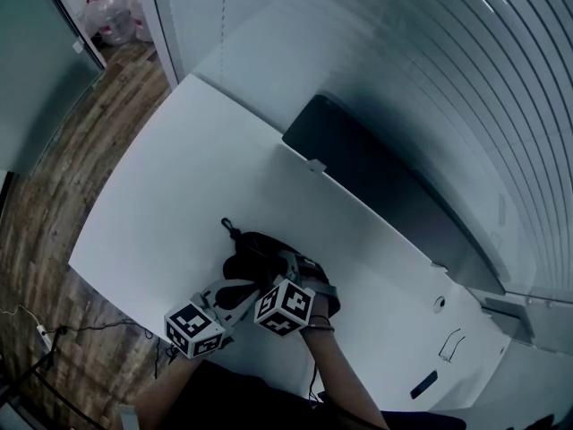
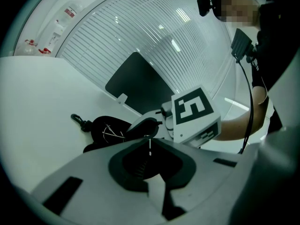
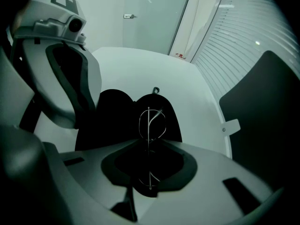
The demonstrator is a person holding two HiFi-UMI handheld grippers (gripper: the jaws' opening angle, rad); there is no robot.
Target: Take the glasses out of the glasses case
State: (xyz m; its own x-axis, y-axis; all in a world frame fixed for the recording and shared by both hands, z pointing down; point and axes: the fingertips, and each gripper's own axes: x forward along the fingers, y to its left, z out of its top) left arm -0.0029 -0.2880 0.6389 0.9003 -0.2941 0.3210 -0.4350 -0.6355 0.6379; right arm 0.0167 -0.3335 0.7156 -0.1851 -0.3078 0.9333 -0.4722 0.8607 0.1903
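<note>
The thin wire glasses are clamped between the closed jaws of the right gripper just over the black glasses case, which is laid on the white table, while the left gripper is held close beside with its jaws pressed together

Thin metal-wire glasses, matt black case, smooth white table

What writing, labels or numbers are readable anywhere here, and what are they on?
No text can be read anywhere.
Marker cubes: only black-and-white square patterns, no words.
Bottles in the far corner: red markings, too small to read.
</note>
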